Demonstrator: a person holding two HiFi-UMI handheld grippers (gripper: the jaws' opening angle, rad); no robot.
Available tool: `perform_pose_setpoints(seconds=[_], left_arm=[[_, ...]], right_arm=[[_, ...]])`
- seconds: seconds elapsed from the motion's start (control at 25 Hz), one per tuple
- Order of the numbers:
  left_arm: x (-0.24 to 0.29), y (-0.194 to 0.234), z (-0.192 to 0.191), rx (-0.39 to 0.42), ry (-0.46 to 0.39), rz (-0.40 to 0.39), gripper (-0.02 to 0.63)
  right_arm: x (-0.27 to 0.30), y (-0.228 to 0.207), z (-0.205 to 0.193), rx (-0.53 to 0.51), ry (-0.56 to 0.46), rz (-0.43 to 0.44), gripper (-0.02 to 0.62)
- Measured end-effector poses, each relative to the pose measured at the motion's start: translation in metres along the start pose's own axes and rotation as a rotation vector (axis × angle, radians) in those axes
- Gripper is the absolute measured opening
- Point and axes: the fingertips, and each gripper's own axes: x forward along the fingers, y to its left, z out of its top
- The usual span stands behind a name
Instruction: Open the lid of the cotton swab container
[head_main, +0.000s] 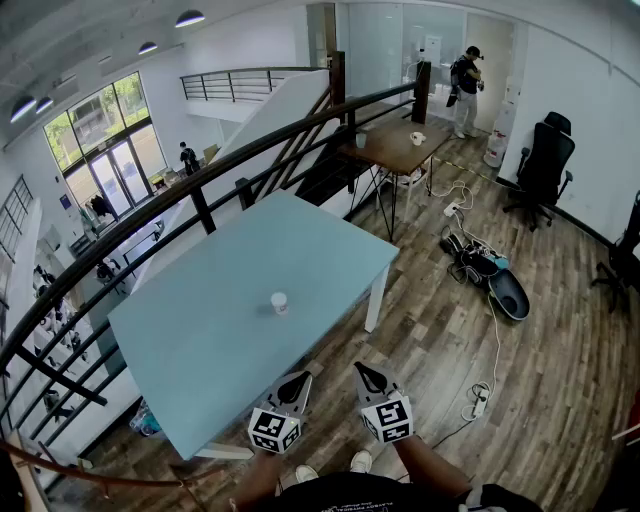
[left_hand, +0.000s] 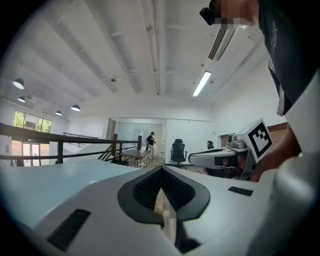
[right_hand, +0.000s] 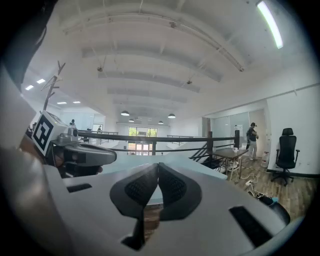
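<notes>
Open blue tabletop (head_main: 200, 330) surrounds the lone cotton swab container (head_main: 279, 303) at frame centre; a dark railing (head_main: 203, 208) borders its upper-left side.

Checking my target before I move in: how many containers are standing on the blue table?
1. A small white container stands near the middle of the blue table. The rest of the top looks bare, though the left gripper covers a bit of its near edge.

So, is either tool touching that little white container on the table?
Apart. Head view shows bare table separating the container from the left tool and right tool.
</notes>
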Motion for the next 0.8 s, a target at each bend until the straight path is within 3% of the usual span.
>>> perform_pose_setpoints(seconds=[0.36, 0.8], left_arm=[[-0.029, 0.027, -0.004, -0.013, -0.010, 0.000, 0.012], [-0.065, 0.051, 0.003, -0.021, -0.026, -0.005, 0.012]], right_arm=[[0.017, 0.040, 0.004, -0.018, 0.012, 0.007, 0.020], [0.028, 0.087, 0.009, 0.033, 0.026, 0.075, 0.021]])
